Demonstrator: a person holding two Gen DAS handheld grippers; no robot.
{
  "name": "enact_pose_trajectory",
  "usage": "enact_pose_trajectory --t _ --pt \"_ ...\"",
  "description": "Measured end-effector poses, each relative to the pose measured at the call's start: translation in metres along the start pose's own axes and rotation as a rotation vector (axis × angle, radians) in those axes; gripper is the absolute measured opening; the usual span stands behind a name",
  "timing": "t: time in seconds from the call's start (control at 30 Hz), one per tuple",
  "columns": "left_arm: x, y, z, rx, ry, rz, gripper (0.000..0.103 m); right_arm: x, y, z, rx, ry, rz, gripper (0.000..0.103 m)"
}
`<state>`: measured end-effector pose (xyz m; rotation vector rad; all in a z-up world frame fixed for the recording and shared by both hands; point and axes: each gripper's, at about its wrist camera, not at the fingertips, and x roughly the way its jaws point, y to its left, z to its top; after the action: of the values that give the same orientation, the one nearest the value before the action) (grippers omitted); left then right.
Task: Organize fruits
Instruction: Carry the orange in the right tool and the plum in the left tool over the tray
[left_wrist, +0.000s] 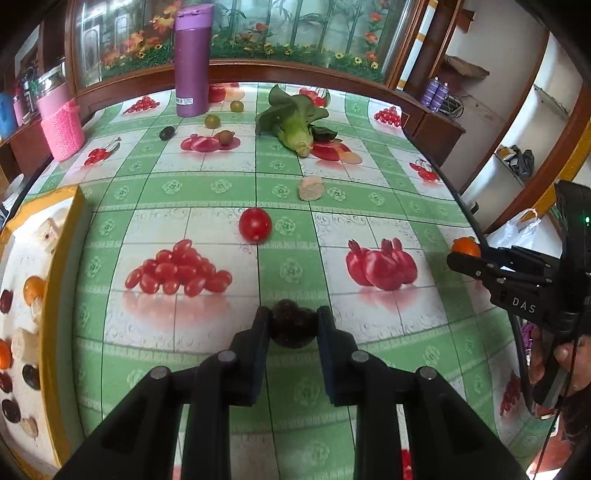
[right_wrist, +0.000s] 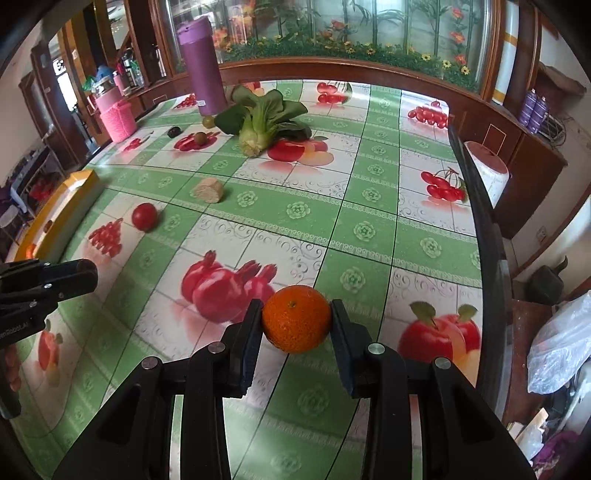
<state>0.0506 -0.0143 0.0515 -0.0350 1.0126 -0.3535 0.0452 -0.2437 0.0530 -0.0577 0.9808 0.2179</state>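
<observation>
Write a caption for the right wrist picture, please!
Right hand-held gripper shut on an orange above the fruit-print tablecloth.

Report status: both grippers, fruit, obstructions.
Left gripper shut on dark plum. Right gripper shut on orange. Yellow tray off left, part filled. Red tomato loose on table, not blocking.

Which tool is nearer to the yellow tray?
Left. The left tool, holding a dark fruit, is close beside the yellow tray; the right tool, holding the orange, is farther away.

Both wrist cameras sit low over the table — facing its far cabinet.
</observation>
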Motion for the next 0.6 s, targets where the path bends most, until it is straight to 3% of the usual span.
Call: enact_pose_trajectory --t 0.33,0.6 --pt "-0.049 0.038 -0.019 -0.059 -0.044 -0.011 0.028 -0.031 0.046 -0.016 0.022 -0.010 0.025 0.035" --pt "-0.078 0.082 -0.031 -0.109 -0.075 0.005 0.028 -0.033 0.098 -0.016 -0.017 -0.003 0.041 0.035"
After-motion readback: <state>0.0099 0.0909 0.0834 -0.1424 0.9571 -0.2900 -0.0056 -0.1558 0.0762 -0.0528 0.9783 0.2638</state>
